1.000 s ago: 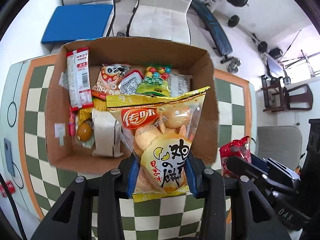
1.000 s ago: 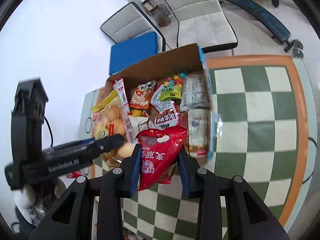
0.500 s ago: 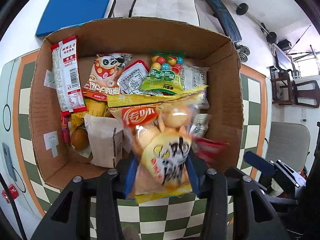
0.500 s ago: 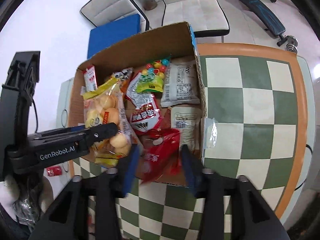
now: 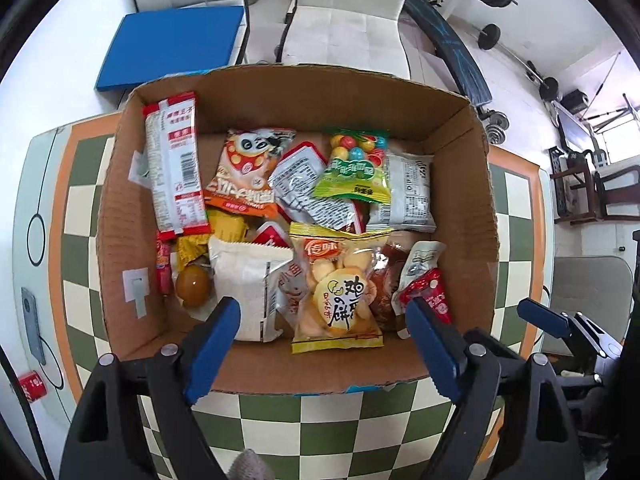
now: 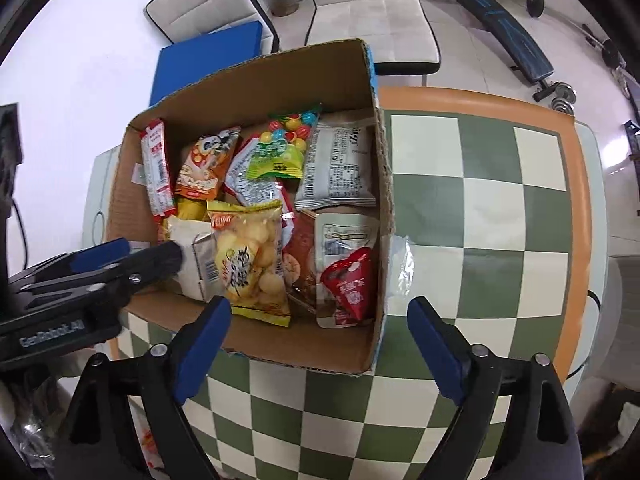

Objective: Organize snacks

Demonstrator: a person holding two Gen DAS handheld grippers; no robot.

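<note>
A cardboard box [image 5: 312, 100] [image 6: 248, 92] holds several snack packs. The yellow biscuit bag [image 5: 340, 292] [image 6: 252, 264] lies inside near the front wall. The red snack pack [image 5: 426, 294] [image 6: 352, 284] lies inside at the front right corner. My left gripper [image 5: 320, 344] is open and empty above the box's front edge. My right gripper [image 6: 320, 344] is open and empty above the box's front right corner. The left gripper's fingers [image 6: 120, 264] show at the left of the right wrist view.
The box stands on a green and cream checkered table [image 6: 480, 200] with an orange border. White chairs [image 5: 348, 12], one bearing a blue pad [image 5: 172, 44], stand behind it. Gym gear [image 5: 452, 52] lies on the floor beyond. A small red can [image 5: 32, 384] is at the left.
Both grippers moved over the box, opened and let go. The yellow biscuit bag and the red pack now lie in the box.
</note>
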